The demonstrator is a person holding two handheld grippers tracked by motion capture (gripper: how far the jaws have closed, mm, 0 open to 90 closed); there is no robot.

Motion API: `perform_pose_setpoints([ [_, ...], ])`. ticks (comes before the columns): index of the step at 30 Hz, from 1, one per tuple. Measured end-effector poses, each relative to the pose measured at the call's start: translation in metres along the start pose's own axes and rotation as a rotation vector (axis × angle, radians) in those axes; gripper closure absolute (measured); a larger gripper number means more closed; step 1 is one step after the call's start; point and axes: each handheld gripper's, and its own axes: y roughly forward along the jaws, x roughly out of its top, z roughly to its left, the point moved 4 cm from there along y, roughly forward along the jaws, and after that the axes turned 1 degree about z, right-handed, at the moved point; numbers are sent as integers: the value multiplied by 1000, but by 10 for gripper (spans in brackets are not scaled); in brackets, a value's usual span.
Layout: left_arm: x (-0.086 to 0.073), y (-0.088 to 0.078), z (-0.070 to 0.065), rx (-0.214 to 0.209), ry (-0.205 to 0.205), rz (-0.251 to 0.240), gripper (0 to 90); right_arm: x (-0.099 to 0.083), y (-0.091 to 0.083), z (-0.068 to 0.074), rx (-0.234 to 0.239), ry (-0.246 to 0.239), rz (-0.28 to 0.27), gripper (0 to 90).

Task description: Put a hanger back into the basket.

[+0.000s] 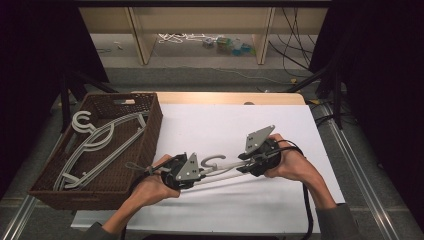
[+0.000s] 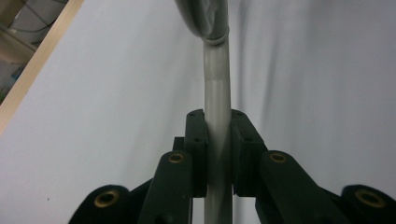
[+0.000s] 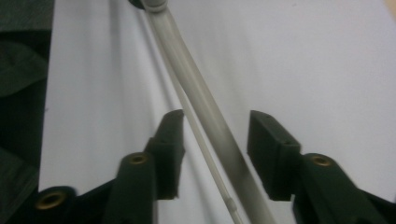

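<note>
Hanger held over the white sheet, between my two tongs.

My left tongs (image 2: 218,154) clamp the hanger (image 1: 220,170) bar; my right tongs (image 3: 215,154) stand apart around another bar, pads clear of it. From above, my tongs hide its ends. More hangers (image 1: 95,145) lie in the basket (image 1: 150,135) at left.

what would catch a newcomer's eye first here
A grey hanger held above the white table cover between two hand-held grippers: the left gripper is shut on its bar, while the right gripper has its fingers apart around it. At the left, a brown wicker basket holds more grey hangers.
</note>
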Motion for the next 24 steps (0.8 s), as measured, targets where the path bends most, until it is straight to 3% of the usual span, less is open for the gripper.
perform_pose_setpoints([
  [5, -11, -6, 14, 16, -151, -7, 796, 8, -8, -7, -122, 134, -118, 341],
  [9, -17, -13, 24, 23, -244, -29, 795, 11, -12, -10, -174, 199, -173, 260],
  [17, -20, -30, 36, 45, -351, -95, 795, 5, -14, -6, -250, 300, -289, 210],
  [24, -19, -49, 44, 59, -423, -172, 795, -3, -15, 4, -298, 334, -375, 182],
])
